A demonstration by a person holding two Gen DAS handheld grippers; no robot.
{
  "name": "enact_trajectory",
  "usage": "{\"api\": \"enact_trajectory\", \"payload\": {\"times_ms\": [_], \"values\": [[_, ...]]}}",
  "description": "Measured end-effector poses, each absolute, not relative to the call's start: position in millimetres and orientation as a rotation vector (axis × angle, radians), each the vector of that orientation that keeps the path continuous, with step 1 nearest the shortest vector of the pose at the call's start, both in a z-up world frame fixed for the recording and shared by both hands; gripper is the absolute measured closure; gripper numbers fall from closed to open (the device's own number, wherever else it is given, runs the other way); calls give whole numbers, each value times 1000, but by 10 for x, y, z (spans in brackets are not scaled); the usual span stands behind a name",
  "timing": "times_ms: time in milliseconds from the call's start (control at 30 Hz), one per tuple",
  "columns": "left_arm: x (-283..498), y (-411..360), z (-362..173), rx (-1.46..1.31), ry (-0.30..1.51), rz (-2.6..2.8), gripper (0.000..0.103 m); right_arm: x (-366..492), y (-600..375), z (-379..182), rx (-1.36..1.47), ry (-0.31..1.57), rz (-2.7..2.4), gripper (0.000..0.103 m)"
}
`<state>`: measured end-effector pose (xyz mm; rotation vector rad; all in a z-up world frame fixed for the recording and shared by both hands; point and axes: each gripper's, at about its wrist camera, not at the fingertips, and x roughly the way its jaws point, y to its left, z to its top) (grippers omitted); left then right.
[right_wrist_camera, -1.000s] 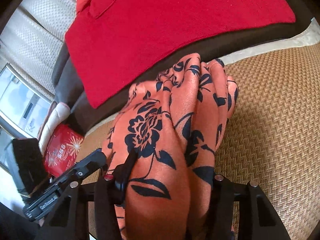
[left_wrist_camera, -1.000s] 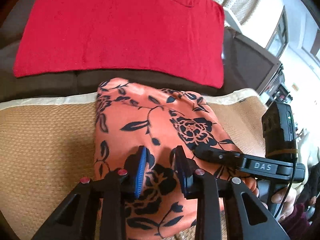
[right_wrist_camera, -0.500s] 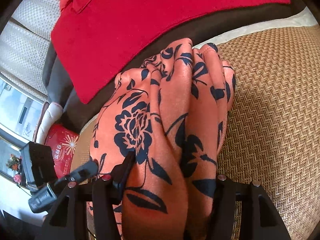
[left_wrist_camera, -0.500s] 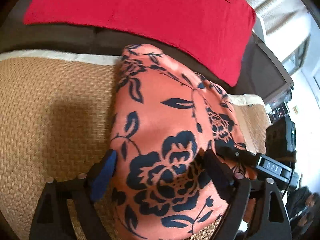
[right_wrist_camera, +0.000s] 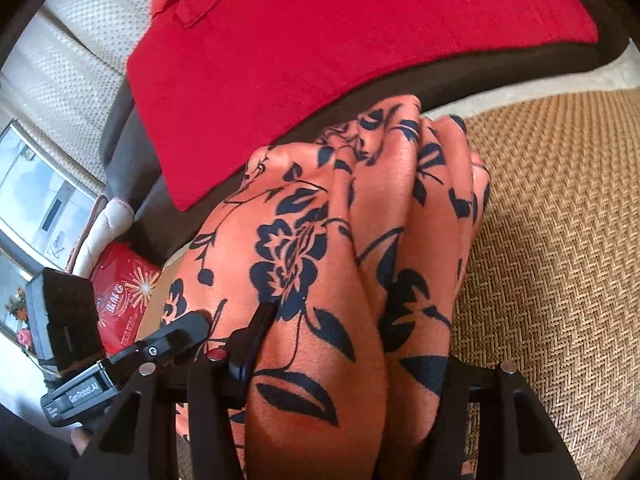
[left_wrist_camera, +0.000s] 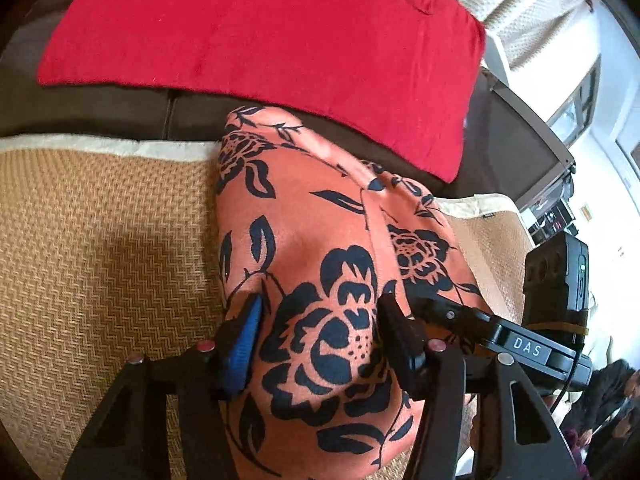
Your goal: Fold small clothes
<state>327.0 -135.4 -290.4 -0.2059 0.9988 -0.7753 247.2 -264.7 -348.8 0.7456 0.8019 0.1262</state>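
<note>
An orange garment with a black flower print [left_wrist_camera: 304, 248] lies bunched on a woven tan mat [left_wrist_camera: 100, 248]. My left gripper [left_wrist_camera: 320, 332] straddles a thick fold of it, the blue-padded finger [left_wrist_camera: 244, 340] on one side and the black finger [left_wrist_camera: 400, 340] on the other, pressing into the cloth. In the right wrist view the same garment [right_wrist_camera: 328, 248] bulges up in several folds between the fingers of my right gripper [right_wrist_camera: 344, 344]; its left finger [right_wrist_camera: 252, 340] presses the cloth and its right finger is hidden under the fabric.
A red garment [left_wrist_camera: 260, 40] lies flat on the dark brown sofa seat [left_wrist_camera: 92, 108] behind the mat. The other gripper's black body [left_wrist_camera: 532, 348] sits to the right. A red box [right_wrist_camera: 120, 300] and pale cushion lie at the left of the right wrist view.
The left gripper opened wide around the cloth half a second ago and has now narrowed onto a fold. The right gripper keeps its hold, and the bundle shifted slightly.
</note>
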Motion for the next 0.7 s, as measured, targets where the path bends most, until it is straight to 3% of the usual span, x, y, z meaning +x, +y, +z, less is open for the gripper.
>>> {"api": "enact_trajectory", "payload": {"times_ms": [333,533,700], "values": [[2740,-1166,-2613,-117,960,-764,46,1966,-2495,-3261,784,722,195,47],[2351,-1058,-2750,9,986,-640,46,1541,-2220,-3382,778,769,208,47],[2155,-1137,-2916,135,973,-540,36,1457,-2226,-3605,817,880,110,41]]}}
